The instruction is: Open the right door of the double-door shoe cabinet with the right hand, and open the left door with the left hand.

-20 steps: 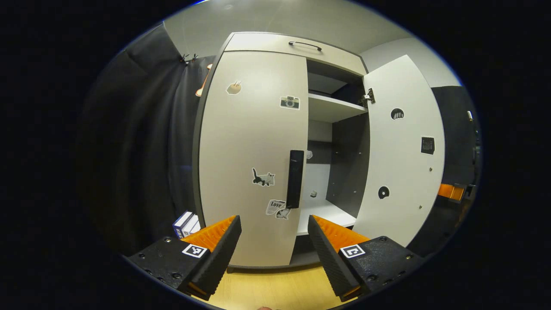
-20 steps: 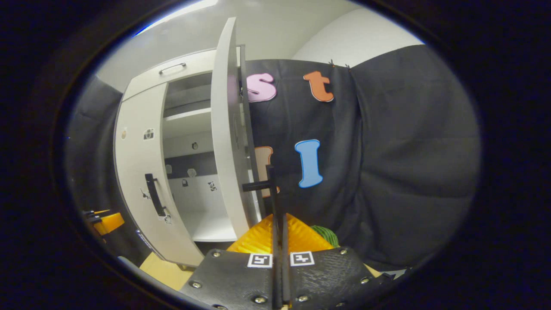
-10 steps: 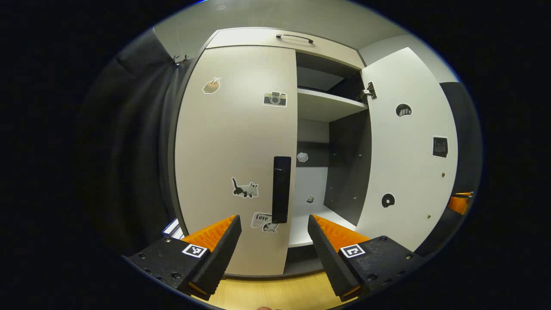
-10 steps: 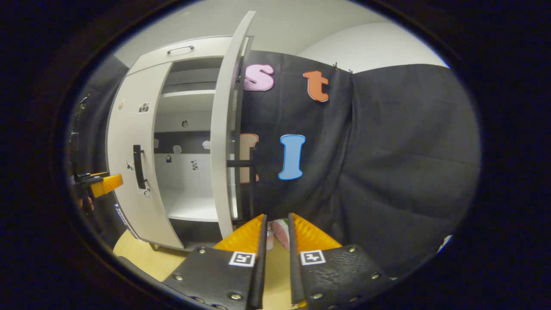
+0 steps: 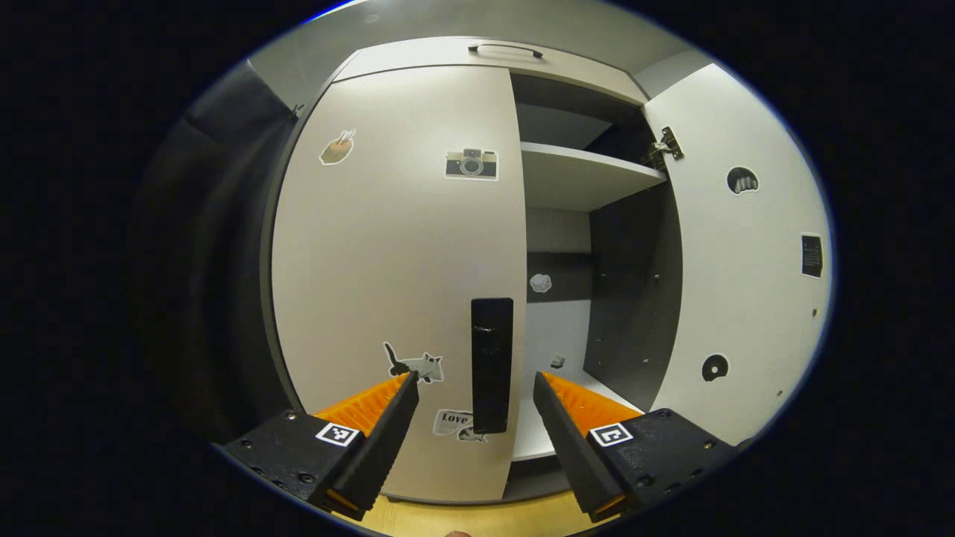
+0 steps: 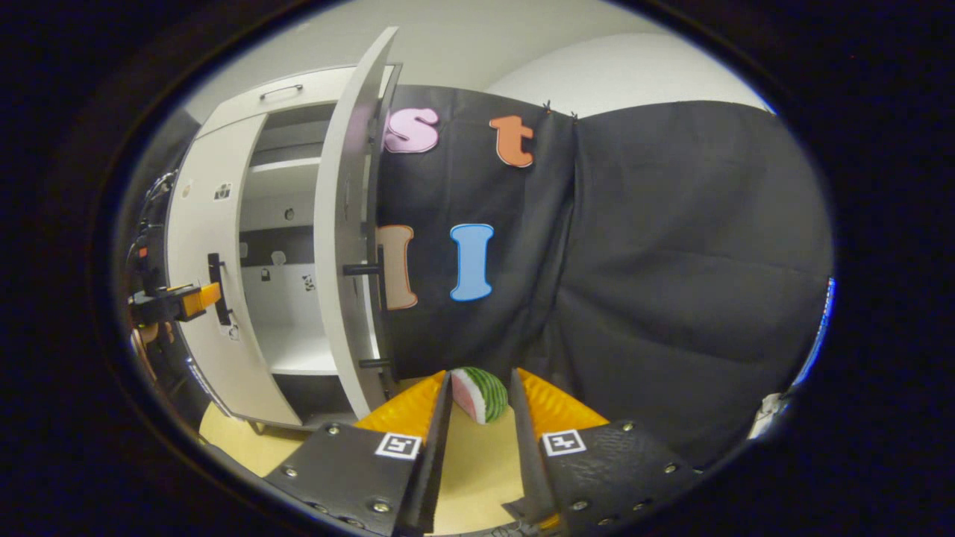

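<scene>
The shoe cabinet's left door (image 5: 388,261) is closed, and its black handle (image 5: 492,365) stands upright. My left gripper (image 5: 474,384) is open just in front of that handle, one finger on each side of it and apart from it. The right door (image 5: 746,261) is swung wide open, showing a shelf (image 5: 582,175) inside. In the right gripper view the right door (image 6: 339,246) stands edge-on with its handle (image 6: 367,268) free. My right gripper (image 6: 480,379) is open and empty, low and back from that door. The left gripper (image 6: 179,302) sits by the left door's handle (image 6: 216,287).
A toy watermelon slice (image 6: 489,394) lies on the pale wooden floor (image 6: 462,477) beyond the right gripper's fingers. Black cloth (image 6: 671,261) hangs to the right of the cabinet. A top drawer with a handle (image 5: 506,49) sits above the doors. A hand (image 6: 145,347) holds the left gripper.
My right gripper has let go of the right door's handle, opened and drawn back. My left gripper has moved closer to the left door's handle.
</scene>
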A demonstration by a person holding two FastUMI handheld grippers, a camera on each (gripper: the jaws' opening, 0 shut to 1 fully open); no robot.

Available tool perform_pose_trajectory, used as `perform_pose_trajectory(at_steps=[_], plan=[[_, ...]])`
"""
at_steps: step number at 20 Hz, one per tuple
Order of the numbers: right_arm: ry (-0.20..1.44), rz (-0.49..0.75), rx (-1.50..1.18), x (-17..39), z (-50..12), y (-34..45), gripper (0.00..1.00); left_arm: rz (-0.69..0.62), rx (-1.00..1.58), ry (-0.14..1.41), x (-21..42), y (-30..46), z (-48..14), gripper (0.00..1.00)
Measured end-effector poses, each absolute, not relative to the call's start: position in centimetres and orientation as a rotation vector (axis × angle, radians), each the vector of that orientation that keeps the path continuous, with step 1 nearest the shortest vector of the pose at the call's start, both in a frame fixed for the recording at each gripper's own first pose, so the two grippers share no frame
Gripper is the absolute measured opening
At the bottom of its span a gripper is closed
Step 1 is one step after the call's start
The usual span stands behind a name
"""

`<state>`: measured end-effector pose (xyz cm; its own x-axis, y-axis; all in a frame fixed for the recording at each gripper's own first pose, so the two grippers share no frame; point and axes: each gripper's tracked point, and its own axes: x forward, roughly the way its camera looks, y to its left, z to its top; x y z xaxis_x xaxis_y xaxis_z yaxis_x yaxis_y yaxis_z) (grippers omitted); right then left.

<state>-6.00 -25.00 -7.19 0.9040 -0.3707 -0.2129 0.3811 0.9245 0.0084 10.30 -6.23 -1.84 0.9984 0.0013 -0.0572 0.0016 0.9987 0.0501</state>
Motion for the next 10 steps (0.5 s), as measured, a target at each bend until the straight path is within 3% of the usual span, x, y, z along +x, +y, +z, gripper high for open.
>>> perform_pose_trajectory(at_steps=[2,3,10], plan=[[0.204,-0.394,0.05,-6.2,-7.0,-25.0,0.55,0.006,0.055,0.05,11.2,-6.3,-1.8,0.96],[0.203,-0.405,0.05,-6.4,-7.0,-25.2,0.67,0.007,0.058,0.052,11.5,-6.4,-1.9,0.96],[0.224,-0.45,0.052,-7.8,-7.6,-25.8,0.74,0.03,0.06,0.057,13.4,-6.3,-2.6,0.93]])
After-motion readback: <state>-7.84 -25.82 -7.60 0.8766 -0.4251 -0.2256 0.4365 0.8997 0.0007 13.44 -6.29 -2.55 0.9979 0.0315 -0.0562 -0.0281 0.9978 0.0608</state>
